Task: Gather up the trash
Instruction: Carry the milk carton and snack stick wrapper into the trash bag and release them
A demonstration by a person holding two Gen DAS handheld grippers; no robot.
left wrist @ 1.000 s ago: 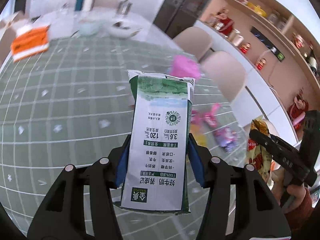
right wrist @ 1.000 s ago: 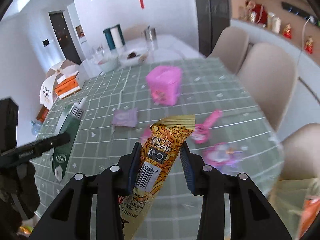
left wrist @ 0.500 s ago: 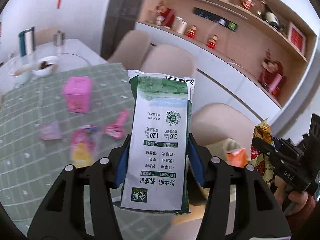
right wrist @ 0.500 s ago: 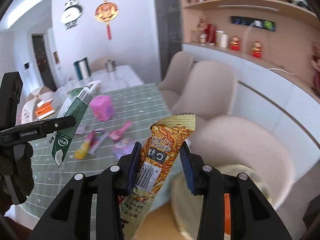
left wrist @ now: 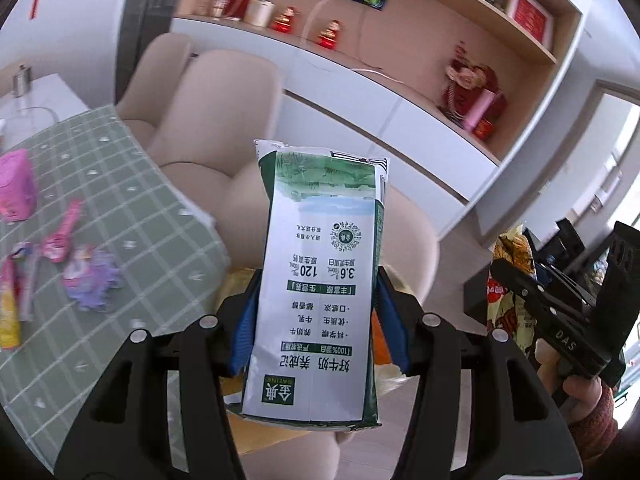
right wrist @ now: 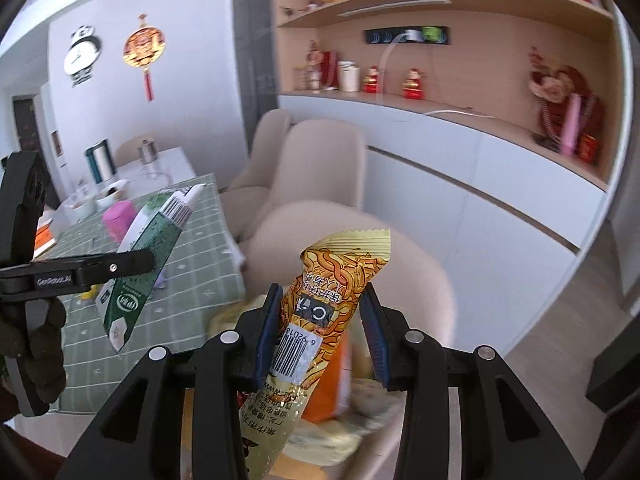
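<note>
Left wrist view: left gripper [left wrist: 318,326] clamped on milk carton [left wrist: 320,280], held upright past table [left wrist: 132,216] edge, above beige chair [left wrist: 224,128]. Wrappers [left wrist: 86,274] lying near table edge. Right gripper [left wrist: 560,320] off to the side, well apart.

Right wrist view: right gripper [right wrist: 322,330] closed on snack wrapper [right wrist: 324,308], over trash bag [right wrist: 360,420] on chair [right wrist: 320,168]. Open floor [right wrist: 560,320] toward cabinet [right wrist: 460,184].
</note>
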